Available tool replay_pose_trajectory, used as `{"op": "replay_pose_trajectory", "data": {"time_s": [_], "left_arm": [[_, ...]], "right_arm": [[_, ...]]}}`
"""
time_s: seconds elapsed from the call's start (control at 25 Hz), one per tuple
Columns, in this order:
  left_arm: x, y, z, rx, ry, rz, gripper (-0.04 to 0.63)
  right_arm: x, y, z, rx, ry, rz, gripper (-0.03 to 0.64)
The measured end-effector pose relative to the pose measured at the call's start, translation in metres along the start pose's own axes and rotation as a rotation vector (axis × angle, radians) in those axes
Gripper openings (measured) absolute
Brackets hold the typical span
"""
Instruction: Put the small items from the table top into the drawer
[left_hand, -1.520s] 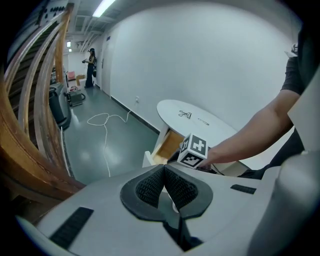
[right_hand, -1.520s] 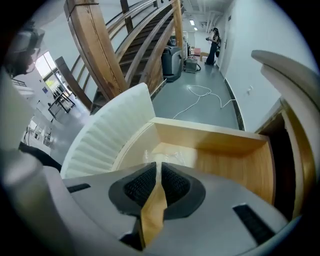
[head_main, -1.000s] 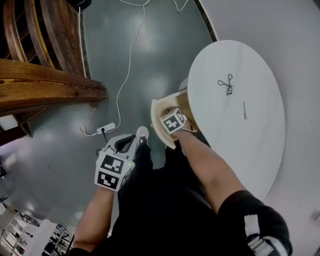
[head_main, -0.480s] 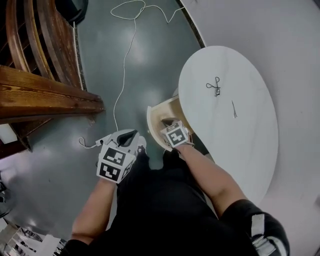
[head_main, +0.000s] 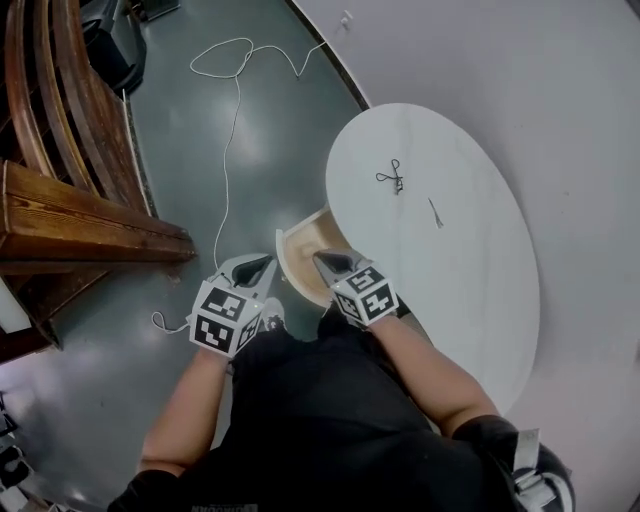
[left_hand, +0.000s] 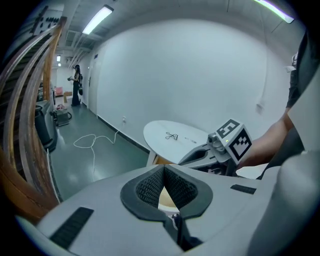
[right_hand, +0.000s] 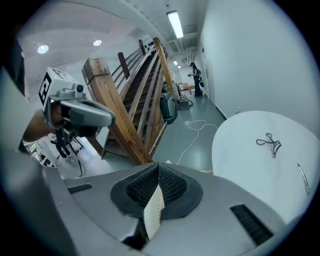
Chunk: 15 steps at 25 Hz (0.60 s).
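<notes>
Pointing at the drawer, left gripper and right gripper, jaws together

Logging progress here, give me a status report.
Left gripper shut, empty. Right gripper shut on drawer rim. Black looped item, thin pin on table. Nothing blocking.

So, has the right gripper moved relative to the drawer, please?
Yes. The right gripper has drawn back toward the person. Its marker cube sat over the drawer, and now only its tips reach over it.

Clip, thin pin on table — drawer open
</notes>
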<state>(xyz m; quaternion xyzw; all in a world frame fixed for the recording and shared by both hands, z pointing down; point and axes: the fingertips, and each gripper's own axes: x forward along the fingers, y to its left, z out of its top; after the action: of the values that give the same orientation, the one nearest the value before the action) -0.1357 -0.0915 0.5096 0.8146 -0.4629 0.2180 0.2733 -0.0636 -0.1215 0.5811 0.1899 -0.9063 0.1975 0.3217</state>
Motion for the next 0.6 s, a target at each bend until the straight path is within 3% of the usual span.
{"op": "replay_pose_trajectory", "data": {"time_s": [0.16,0.6], "left_arm": [[-0.005,-0.012,0.021,0.01,-0.039,-0.061,0.015],[-0.022,-0.025,0.069,0.125,-0.128,-0.077,0.015]], "right_arm": [[-0.038,0.005,0.029,0.018,-0.099,-0.021,0.008],[-0.109,0.014,0.062,0.024,-0.276,-0.105,0.008]]}}
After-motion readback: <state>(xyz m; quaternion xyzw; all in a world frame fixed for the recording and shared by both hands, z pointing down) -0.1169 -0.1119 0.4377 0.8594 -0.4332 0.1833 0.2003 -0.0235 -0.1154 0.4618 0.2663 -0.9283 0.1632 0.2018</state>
